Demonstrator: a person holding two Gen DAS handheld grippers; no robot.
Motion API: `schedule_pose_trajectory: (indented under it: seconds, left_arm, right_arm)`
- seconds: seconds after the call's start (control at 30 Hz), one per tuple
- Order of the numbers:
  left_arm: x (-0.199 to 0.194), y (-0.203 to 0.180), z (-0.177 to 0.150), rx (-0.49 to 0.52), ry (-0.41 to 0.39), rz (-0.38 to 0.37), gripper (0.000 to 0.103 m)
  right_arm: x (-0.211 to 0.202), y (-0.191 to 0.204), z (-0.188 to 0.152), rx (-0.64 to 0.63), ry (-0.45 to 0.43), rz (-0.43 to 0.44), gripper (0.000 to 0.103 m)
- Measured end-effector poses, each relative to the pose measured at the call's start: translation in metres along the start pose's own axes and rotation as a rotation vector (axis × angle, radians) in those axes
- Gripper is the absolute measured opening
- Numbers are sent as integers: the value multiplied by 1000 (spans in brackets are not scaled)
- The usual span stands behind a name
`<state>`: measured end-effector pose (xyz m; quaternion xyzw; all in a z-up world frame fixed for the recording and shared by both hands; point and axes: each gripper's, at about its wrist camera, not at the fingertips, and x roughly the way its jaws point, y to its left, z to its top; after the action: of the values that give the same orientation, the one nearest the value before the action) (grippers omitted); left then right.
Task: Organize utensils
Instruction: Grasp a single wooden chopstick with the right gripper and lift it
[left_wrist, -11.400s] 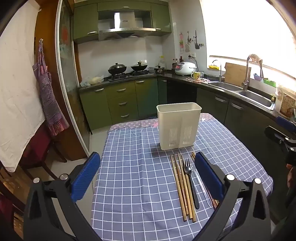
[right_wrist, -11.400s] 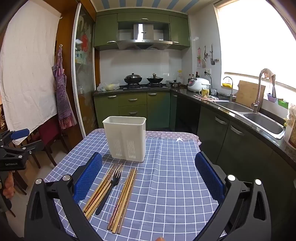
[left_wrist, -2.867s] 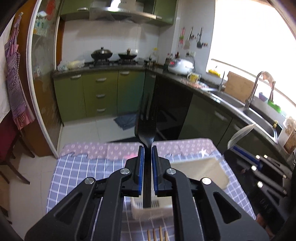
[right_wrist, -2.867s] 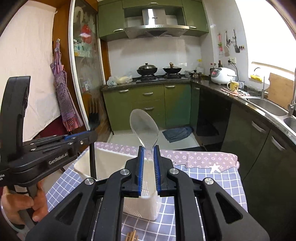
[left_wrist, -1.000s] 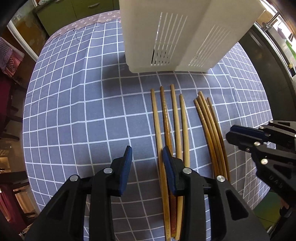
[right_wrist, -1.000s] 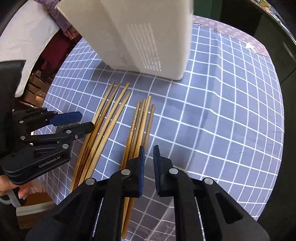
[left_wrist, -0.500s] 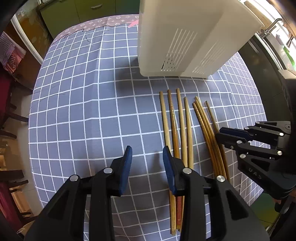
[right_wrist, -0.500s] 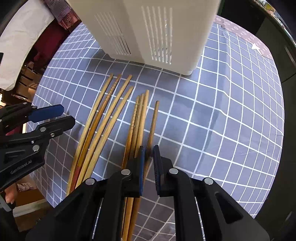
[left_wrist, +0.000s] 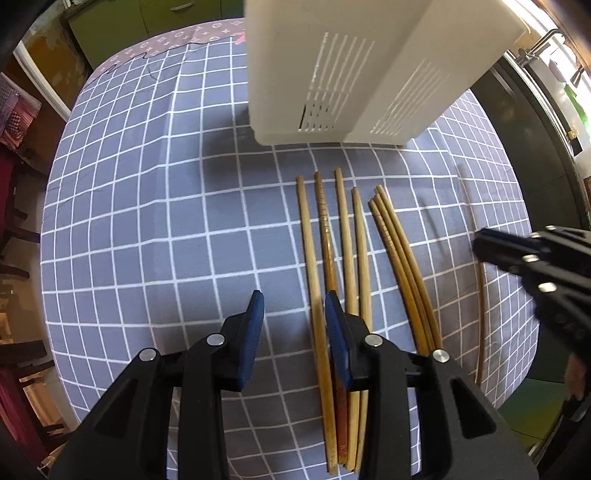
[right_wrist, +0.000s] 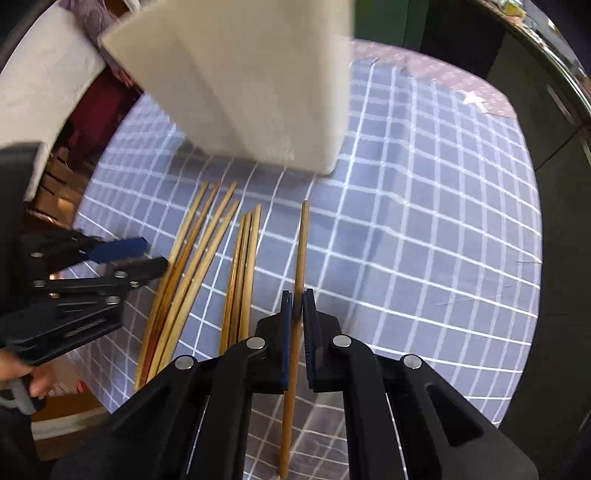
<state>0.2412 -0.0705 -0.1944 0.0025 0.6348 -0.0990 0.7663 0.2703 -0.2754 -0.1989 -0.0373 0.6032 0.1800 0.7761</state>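
A white slotted utensil holder (left_wrist: 332, 55) (right_wrist: 258, 92) stands at the far side of the blue checked tablecloth (left_wrist: 147, 221). In front of it lie a group of light wooden chopsticks (left_wrist: 343, 229) (right_wrist: 195, 251) and three darker ones (left_wrist: 399, 251) (right_wrist: 243, 258). My right gripper (right_wrist: 297, 299) (left_wrist: 480, 243) is closing tight on a single chopstick (right_wrist: 301, 240) (left_wrist: 480, 314), held above the cloth and pointing at the holder. My left gripper (left_wrist: 293, 306) (right_wrist: 147, 254) hovers open over the near end of the light group, with nothing gripped.
The table's rounded edges fall away on the left, right and near sides. Dark cabinets (right_wrist: 554, 110) stand to the right, and chairs and a red cloth (left_wrist: 14, 110) to the left. A person's hand (right_wrist: 22, 369) holds the left gripper's handle.
The right gripper has pinched the rightmost chopstick and lifted it clear of the darker group. The left gripper has stayed where it was, still open.
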Motion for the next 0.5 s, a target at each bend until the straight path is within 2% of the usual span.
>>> schedule_pose_trajectory:
  seconds: [0.13, 0.4, 0.5]
  left_arm:
    - [6, -7, 8, 0, 0, 15, 33]
    - [13, -19, 19, 5, 2, 35, 33]
    - [16, -20, 21, 18, 4, 32, 20]
  right_arm:
    - [-25, -11, -5, 21, -73, 27, 7]
    - [-102, -17, -26, 22, -338, 36, 7]
    - [-125, -17, -40, 19, -396, 34, 7]
